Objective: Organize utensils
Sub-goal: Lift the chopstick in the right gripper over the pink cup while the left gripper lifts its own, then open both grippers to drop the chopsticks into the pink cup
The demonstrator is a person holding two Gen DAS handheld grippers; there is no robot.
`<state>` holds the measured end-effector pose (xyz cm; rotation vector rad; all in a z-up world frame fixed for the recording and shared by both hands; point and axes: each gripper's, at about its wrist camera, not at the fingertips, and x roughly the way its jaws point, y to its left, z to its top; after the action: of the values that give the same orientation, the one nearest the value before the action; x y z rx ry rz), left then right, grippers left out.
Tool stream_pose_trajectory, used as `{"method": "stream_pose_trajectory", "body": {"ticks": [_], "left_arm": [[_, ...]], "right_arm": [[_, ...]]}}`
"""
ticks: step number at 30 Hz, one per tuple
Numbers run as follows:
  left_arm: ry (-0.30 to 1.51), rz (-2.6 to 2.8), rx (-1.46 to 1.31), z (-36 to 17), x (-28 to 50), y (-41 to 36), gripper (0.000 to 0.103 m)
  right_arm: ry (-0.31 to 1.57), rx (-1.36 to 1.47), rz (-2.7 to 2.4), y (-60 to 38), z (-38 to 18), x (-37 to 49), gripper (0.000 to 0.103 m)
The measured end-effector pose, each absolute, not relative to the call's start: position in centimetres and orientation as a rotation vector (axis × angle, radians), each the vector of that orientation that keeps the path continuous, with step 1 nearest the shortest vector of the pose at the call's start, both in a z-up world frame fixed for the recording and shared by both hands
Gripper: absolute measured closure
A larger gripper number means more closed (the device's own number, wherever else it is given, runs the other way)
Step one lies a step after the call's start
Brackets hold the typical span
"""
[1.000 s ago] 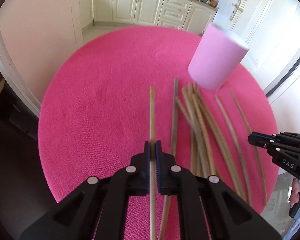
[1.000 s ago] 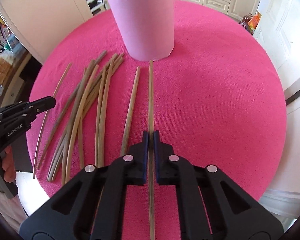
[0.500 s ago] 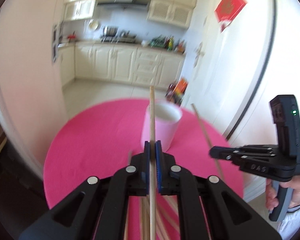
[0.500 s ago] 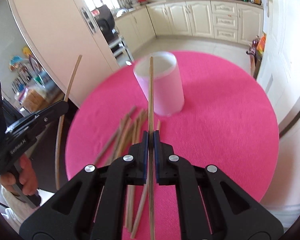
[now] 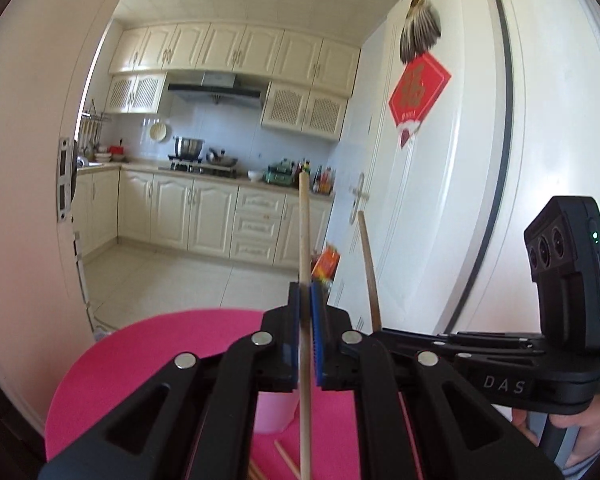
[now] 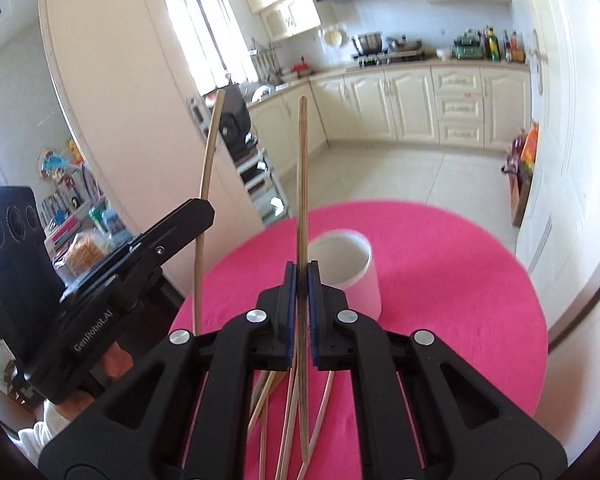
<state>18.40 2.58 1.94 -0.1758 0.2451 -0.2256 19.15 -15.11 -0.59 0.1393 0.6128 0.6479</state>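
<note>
Chopsticks are the job, and little looks sorted yet: several loose chopsticks (image 6: 288,420) lie fanned on the pink tablecloth (image 6: 460,280) at 6 o'clock of the pink cup (image 6: 346,270). From the right wrist view its open mouth shows nothing inside, though the bottom is hidden. Each tool is clamped tight on one raised stick: the left gripper (image 5: 305,332) pinches a pale chopstick (image 5: 304,232), the right gripper (image 6: 301,312) a darker chopstick (image 6: 302,176). Both sticks likely go into the cup next.
</note>
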Motion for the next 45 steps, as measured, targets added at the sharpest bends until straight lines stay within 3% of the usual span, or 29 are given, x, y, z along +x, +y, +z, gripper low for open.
{"method": "stream_pose_trajectory", "body": {"ticks": [10, 30, 45], "left_arm": [[0.069, -0.202, -0.252, 3.9, 22.2, 3.1, 0.097], [-0.03, -0.081, -0.354, 1.3, 27.5, 5.1, 0.097], [0.097, -0.103, -0.274, -1.9, 28.2, 5.1, 0.097]], "right_arm": [[0.462, 0.222, 0.632, -16.1, 1.5, 22.2, 0.097], [0.236, 0.247, 0.556, -15.5, 2.0, 24.3, 0.097], [0.276, 0.186, 0.531, -14.0, -1.0, 25.2, 0.097]]}}
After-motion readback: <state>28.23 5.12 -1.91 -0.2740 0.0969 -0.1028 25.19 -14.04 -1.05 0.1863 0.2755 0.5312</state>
